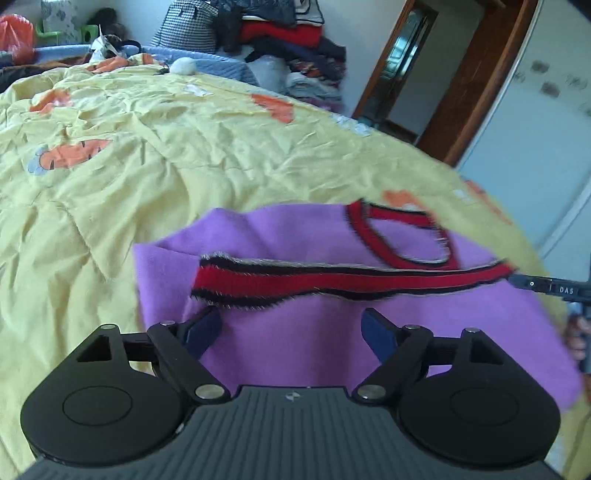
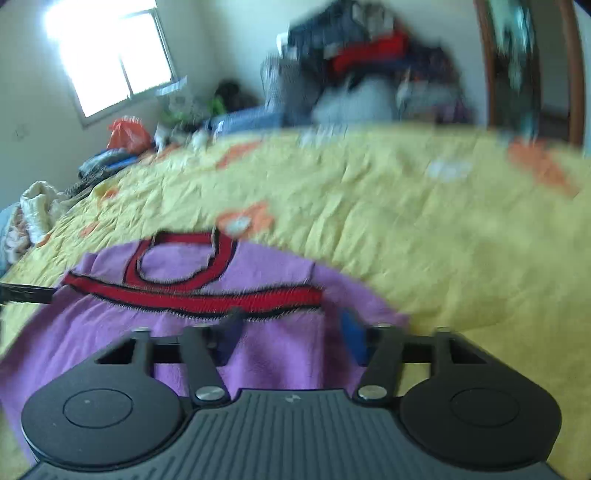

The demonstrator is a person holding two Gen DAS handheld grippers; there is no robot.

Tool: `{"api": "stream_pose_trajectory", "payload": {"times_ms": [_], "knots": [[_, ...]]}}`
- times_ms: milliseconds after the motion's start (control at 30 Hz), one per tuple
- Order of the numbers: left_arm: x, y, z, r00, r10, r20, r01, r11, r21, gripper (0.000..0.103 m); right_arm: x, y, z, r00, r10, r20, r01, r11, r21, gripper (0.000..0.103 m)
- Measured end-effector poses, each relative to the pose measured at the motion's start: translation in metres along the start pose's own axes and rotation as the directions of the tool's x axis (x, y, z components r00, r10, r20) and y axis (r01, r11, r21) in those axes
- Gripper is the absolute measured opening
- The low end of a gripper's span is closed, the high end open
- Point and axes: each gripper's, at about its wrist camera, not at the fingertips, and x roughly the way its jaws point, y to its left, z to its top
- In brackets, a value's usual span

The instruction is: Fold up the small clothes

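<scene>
A small purple knitted top with red and black striped trim (image 1: 295, 332) lies on a wrinkled yellow bedspread with orange cartoon patches (image 1: 147, 155). The top is folded over, so its red hem band (image 1: 351, 278) runs across the middle, and the red-edged neck hole (image 1: 402, 236) sits just behind the band.

The left gripper (image 1: 291, 328) hangs over the near part of the top. Its two blue fingers (image 1: 201, 328) stand wide apart, with only flat purple cloth showing in the gap. They grip nothing. The left finger's tip is right next to the end of the red band.

In the right wrist view, the right gripper (image 2: 291, 332) is over the same top, near its right edge. The picture is blurry (it looks smeared sideways). Its blue fingers (image 2: 352, 332) also stand apart, with purple cloth between them, and the pads do not squeeze anything. The left finger's tip sits just under the red band.

A thin black bar (image 1: 546, 290) pokes in from the right edge of the left view, at the end of the red band. I cannot tell if it touches the cloth.

Behind the bed is a big pile of mixed clothes (image 1: 295, 33). An orange plastic bag (image 2: 129, 134) sits by the bright window (image 2: 110, 55). A brown wooden door frame (image 1: 465, 92) stands on the right.
</scene>
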Motion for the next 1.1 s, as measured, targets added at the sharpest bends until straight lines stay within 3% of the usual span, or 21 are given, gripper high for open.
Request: {"api": "stream_pose_trajectory", "payload": {"times_ms": [100,167,200,267,333,400,467,567,667,733,800,867,900,967,1033,1100], "knots": [[0.0,-0.001,0.006,0.992,0.13,-0.007,-0.129,0.99,0.058,0.066,-0.01,0.014,-0.002,0.992,-0.101,0.07,0.107,0.989,-0.097,0.003],[0.003,0.003,0.008,0.984,0.18,-0.004,-0.179,0.979,0.093,0.066,-0.012,0.011,-0.004,0.976,-0.192,0.103,0.203,0.973,-0.106,0.003],[0.004,0.003,0.008,0.982,0.188,0.005,-0.187,0.975,0.118,0.066,-0.003,0.006,-0.007,0.973,-0.223,0.065,0.23,0.966,-0.119,0.003],[0.004,0.0,0.005,0.98,0.199,0.013,-0.199,0.968,0.155,0.067,-0.006,-0.006,-0.008,0.986,-0.152,0.064,0.156,0.986,-0.062,0.008],[-0.004,0.003,0.005,0.98,0.197,0.01,-0.196,0.973,0.119,0.067,-0.029,-0.012,-0.006,0.989,-0.142,0.039,0.141,0.99,0.031,0.03],[-0.022,0.012,0.0,0.977,0.212,0.013,-0.212,0.975,0.063,0.074,-0.071,-0.008,-0.019,0.994,-0.073,0.085,0.07,0.997,0.033,0.055],[-0.051,0.022,-0.011,0.99,0.142,0.017,-0.142,0.99,0.005,0.076,-0.111,-0.01,-0.045,0.994,-0.017,0.11,0.008,0.997,0.081,0.072],[-0.1,0.041,-0.041,1.0,0.004,0.025,-0.001,0.989,-0.147,0.085,-0.155,-0.011,-0.095,0.993,0.08,0.089,-0.094,0.981,0.168,0.072],[-0.138,0.059,-0.081,0.994,-0.11,0.027,0.113,0.951,-0.288,0.088,-0.181,-0.021,-0.147,0.979,0.181,0.096,-0.204,0.906,0.37,0.069],[-0.154,0.062,-0.103,0.99,-0.14,0.023,0.14,0.928,-0.344,0.094,-0.191,-0.024,-0.173,0.963,0.218,0.155,-0.267,0.825,0.497,0.067],[-0.164,0.062,-0.119,0.991,-0.133,0.016,0.128,0.913,-0.387,0.098,-0.189,-0.026,-0.189,0.962,0.213,0.171,-0.273,0.741,0.614,0.067],[-0.164,0.061,-0.128,0.984,-0.177,0.023,0.17,0.889,-0.426,0.099,-0.18,-0.025,-0.194,0.958,0.213,0.192,-0.287,0.696,0.659,0.067],[-0.16,0.062,-0.13,0.981,-0.193,0.017,0.18,0.875,-0.449,0.099,-0.174,-0.025,-0.195,0.956,0.207,0.207,-0.293,0.672,0.68,0.06],[-0.149,0.058,-0.128,0.976,-0.218,0.006,0.194,0.855,-0.482,0.102,-0.165,-0.026,-0.188,0.952,0.208,0.226,-0.307,0.628,0.715,0.062],[-0.136,0.054,-0.124,0.97,-0.244,0.01,0.216,0.835,-0.506,0.103,-0.15,-0.021,-0.175,0.959,0.191,0.211,-0.285,0.622,0.73,0.06],[-0.122,0.052,-0.12,0.957,-0.291,0.01,0.247,0.791,-0.559,0.103,-0.138,-0.022,-0.164,0.96,0.191,0.205,-0.279,0.592,0.756,0.06]]}}
